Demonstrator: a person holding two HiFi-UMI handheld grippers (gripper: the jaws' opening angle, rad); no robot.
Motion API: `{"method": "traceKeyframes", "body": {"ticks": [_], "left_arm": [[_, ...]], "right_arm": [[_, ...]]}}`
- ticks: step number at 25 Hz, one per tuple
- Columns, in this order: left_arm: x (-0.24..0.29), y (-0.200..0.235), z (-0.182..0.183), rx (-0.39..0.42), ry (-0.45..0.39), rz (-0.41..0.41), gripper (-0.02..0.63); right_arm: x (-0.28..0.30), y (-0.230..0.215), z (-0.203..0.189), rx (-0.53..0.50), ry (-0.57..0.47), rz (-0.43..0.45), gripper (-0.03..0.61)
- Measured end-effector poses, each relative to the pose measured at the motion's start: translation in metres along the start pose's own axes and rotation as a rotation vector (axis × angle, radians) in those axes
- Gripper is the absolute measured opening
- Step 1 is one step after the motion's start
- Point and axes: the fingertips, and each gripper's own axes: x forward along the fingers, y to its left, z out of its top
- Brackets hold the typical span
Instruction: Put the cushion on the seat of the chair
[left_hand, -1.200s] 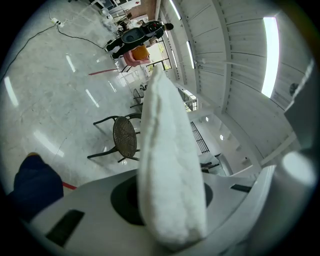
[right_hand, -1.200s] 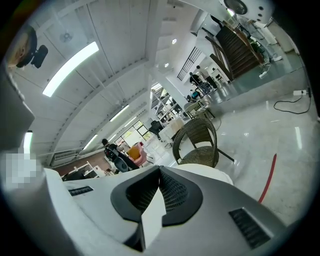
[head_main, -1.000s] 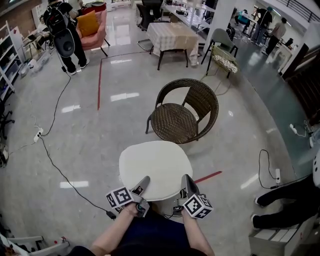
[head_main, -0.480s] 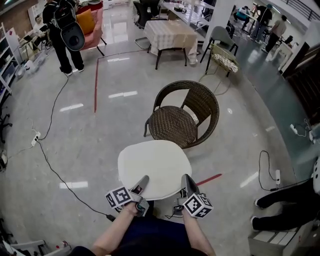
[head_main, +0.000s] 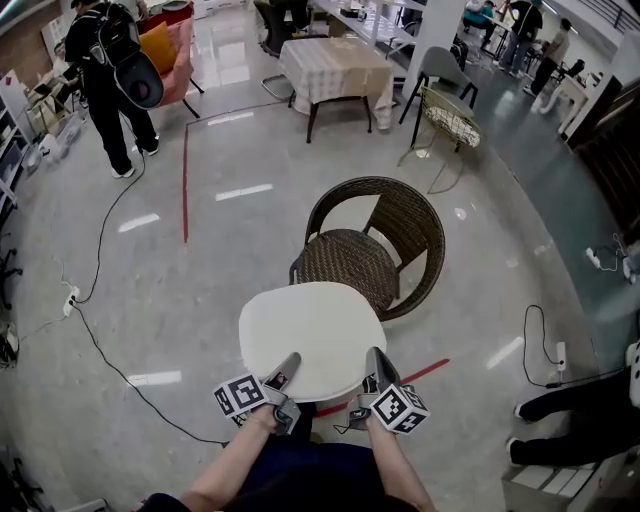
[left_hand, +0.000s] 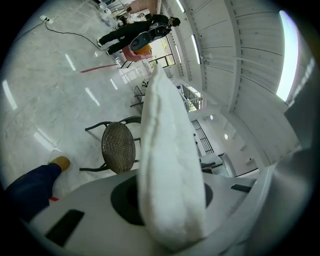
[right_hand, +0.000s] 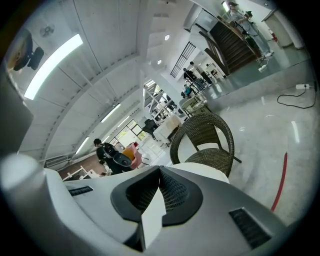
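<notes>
Cushion (head_main: 312, 338) is held out flat. Left tongs (head_main: 284, 368) and right tongs (head_main: 376, 364) are both clamped on its near edge, with the wicker chair (head_main: 372, 250) just beyond it.

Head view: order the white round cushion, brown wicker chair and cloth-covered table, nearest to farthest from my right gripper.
1. White round cushion: clamped in the right gripper.
2. Brown wicker chair: just beyond the cushion.
3. Cloth-covered table: far back, top.
</notes>
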Motion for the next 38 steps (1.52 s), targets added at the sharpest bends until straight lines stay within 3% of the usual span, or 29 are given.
{"method": "traceKeyframes", "body": {"ticks": [21,38], "left_arm": [[0.124,-0.014,0.112,0.024,0.149,0.005,0.084],[0.202,-0.002,0.135,0.028,0.248,0.005,0.084]], "right_arm": [[0.151,0.008,0.050,0.030,-0.017,-0.064,-0.009],[0.202,-0.017,0.069,0.037,-0.027,-0.117,-0.009]]}}
